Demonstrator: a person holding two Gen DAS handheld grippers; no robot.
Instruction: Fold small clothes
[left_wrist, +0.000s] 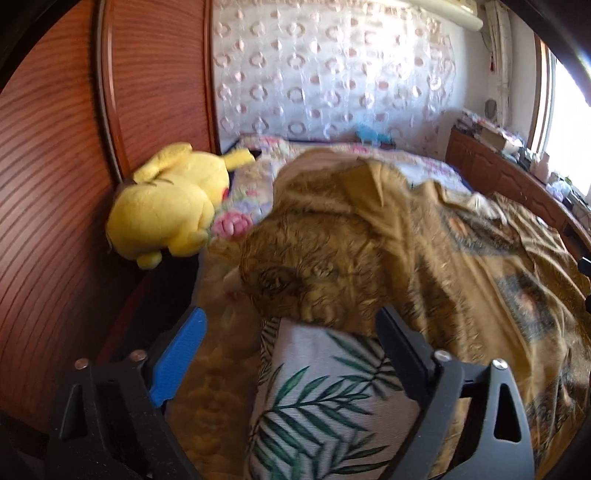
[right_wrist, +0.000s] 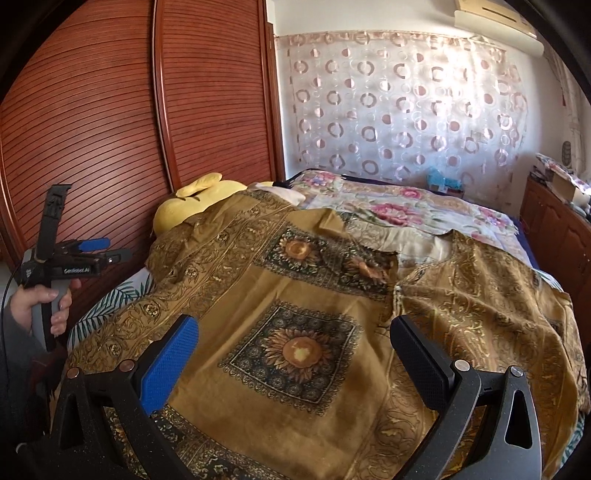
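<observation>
Presently the mustard patterned garment (right_wrist: 295, 314) is spread on the bed (right_wrist: 424, 210). Both the left gripper (left_wrist: 291, 354) and right gripper (right_wrist: 295, 365) are held open, empty; the bunched left edge should be pinched cleanly.

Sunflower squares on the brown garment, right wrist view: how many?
3. One large sunflower square between the right claw's fingers, one further up, one partial beside it at the garment's torn-looking edge. Folds may hide more.
</observation>
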